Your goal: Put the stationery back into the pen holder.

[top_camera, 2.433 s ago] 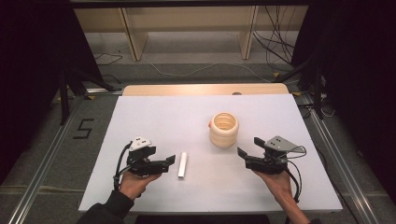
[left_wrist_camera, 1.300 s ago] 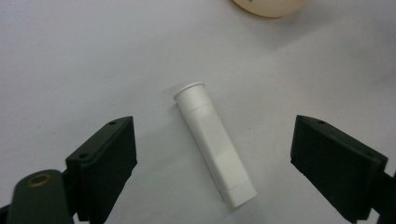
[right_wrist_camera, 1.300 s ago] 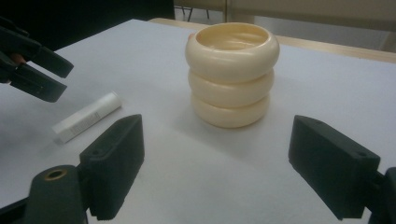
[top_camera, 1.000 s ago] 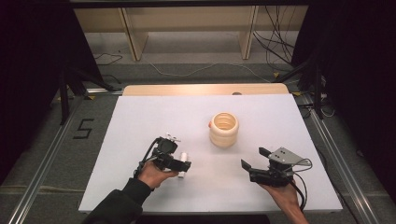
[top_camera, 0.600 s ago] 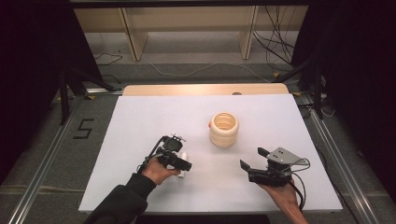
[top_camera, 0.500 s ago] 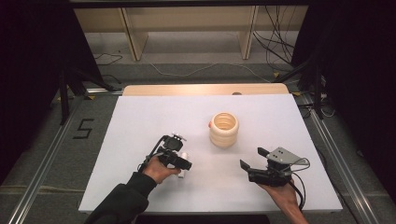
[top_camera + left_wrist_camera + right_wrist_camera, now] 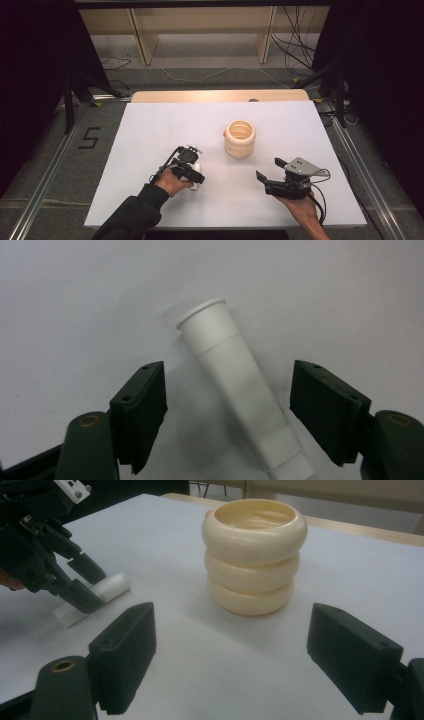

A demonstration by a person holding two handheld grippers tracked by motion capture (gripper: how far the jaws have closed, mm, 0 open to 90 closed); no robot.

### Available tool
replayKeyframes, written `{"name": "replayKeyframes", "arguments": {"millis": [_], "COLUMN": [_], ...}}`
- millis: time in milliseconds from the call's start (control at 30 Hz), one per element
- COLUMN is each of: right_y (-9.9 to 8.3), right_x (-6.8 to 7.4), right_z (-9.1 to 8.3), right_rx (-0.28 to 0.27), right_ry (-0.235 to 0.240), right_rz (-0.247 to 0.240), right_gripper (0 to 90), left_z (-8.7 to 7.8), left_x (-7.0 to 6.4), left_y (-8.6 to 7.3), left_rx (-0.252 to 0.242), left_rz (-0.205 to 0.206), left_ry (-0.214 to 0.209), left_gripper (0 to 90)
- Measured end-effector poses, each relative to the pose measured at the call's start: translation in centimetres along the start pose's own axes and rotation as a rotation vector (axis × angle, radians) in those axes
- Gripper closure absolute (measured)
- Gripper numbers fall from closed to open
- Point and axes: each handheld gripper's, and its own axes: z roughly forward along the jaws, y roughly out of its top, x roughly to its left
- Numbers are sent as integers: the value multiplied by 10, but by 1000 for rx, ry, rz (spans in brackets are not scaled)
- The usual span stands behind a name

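Tube (image 7: 240,390) lies askew between the left gripper's (image 7: 227,415) wide-open, empty fingers (image 7: 142,412); square them across it, then close gently.

A plain white tube (image 7: 240,385) lay on a white table (image 7: 150,130) whose far edge was a strip of pale wood, and beside it stood a cream-coloured ribbed holder (image 7: 239,139) with a slightly warmer yellow inside and a small orange-red speck at its far left side. The left gripper (image 7: 194,173) and the right gripper (image 7: 269,170) were black, the right one topped by a grey plate with dark dots, and the person's left sleeve (image 7: 127,217) was black. A black numeral 5 (image 7: 90,138) was marked on the grey floor.
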Motion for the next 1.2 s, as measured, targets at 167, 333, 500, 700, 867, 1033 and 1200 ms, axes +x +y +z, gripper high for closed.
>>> {"name": "replayKeyframes", "arguments": {"millis": [167,333,500,700,867,1033,1200], "right_y": [0,0,0,0,0,0,0], "right_x": [0,0,0,0,0,0,0], "right_z": [0,0,1,0,0,0,0], "right_rx": [-1,2,5,3,5,4,3], "right_ry": [2,-1,0,-1,-4,-4,-6], "right_rz": [-2,-1,-4,-5,-5,-7,-6], "right_gripper": [207,209,210,212,213,214,215], "left_z": [4,5,6,6,5,5,4], "left_x": [-1,1,2,1,-1,-2,-1], "left_y": [1,3,5,6,6,5,5], "left_rx": [14,18,26,28,26,23,21], "left_rz": [13,16,25,47,62,75,84], "left_ry": [-2,-4,-6,17,13,13,10], "left_gripper": [366,419,456,532,623,675,679]}}
